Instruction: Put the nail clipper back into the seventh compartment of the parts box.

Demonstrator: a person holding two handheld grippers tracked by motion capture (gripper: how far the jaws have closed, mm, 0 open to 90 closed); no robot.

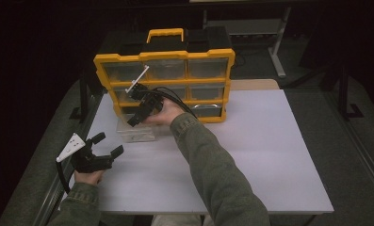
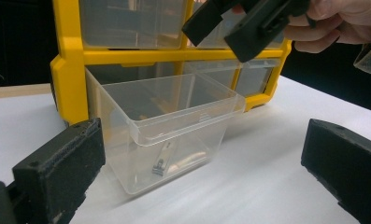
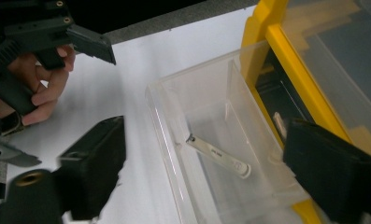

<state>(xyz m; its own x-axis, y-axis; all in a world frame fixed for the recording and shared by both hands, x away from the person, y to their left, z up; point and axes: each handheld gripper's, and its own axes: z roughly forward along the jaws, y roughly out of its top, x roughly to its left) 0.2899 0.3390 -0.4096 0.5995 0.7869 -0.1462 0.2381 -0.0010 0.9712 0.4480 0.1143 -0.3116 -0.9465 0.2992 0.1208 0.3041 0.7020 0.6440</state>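
A clear plastic drawer (image 1: 136, 132) stands pulled out on the white table, in front of the yellow and black organiser (image 1: 166, 77). A small silver nail clipper (image 3: 218, 156) lies flat on the drawer's floor, and it is visible through the front wall (image 2: 160, 161). My right gripper (image 1: 136, 117) hovers just above the drawer, jaws open and empty; the clipper lies loose below them (image 3: 211, 172). The right gripper also shows at the top of the left gripper view (image 2: 241, 21). My left gripper (image 1: 109, 143) rests near the table's left front, open and empty, pointing at the drawer (image 2: 199, 163).
The organiser has several clear drawers in yellow frames and a yellow handle (image 1: 165, 34) on top. One bottom-left slot (image 3: 276, 88) gapes where the drawer came out. The white table (image 1: 260, 150) stretches to the right. A table leg (image 1: 279, 47) stands behind.
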